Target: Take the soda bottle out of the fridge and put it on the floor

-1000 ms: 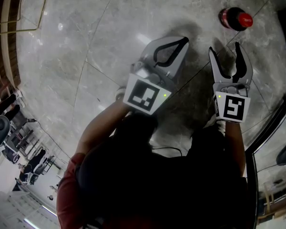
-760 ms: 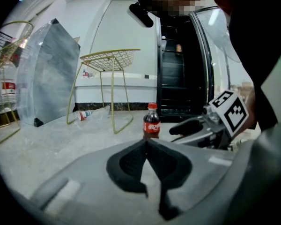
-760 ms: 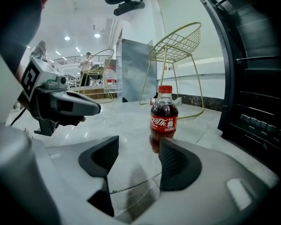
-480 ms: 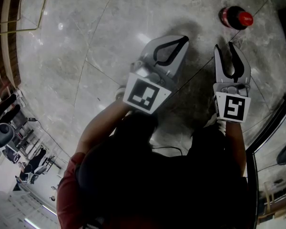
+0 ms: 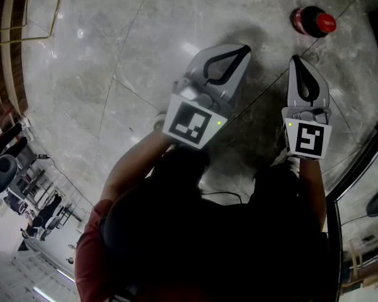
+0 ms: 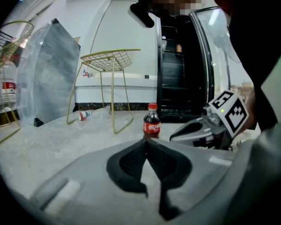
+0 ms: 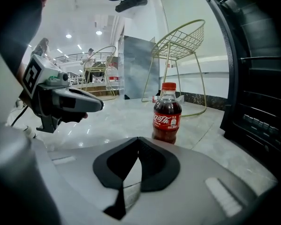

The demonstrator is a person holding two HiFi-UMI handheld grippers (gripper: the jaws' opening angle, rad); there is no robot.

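My right claw (image 5: 297, 60) has just been closing and its jaws now meet at the tips with nothing between them. The Coca-Cola soda bottle (image 5: 312, 22) stands upright on the marble floor (image 5: 107, 74), red cap on, just ahead of that claw and clear of it. I read this as the release being finished: the bottle is out of the fridge (image 6: 180, 78) and standing on its own, so the task looks done, or very nearly so. My left claw (image 5: 244, 49) is likewise closed and empty, held beside the right one, farther from the bottle.

The head view gives me only the bottle's top and shoulders from above. The right gripper view shows its label and its base flat on the floor, close in front of the shut jaws. The left gripper view adds the dark fridge interior behind the bottle, a gold wire chair (image 6: 111, 60), and a small bottle lying on its side (image 6: 84, 115) near the wall.
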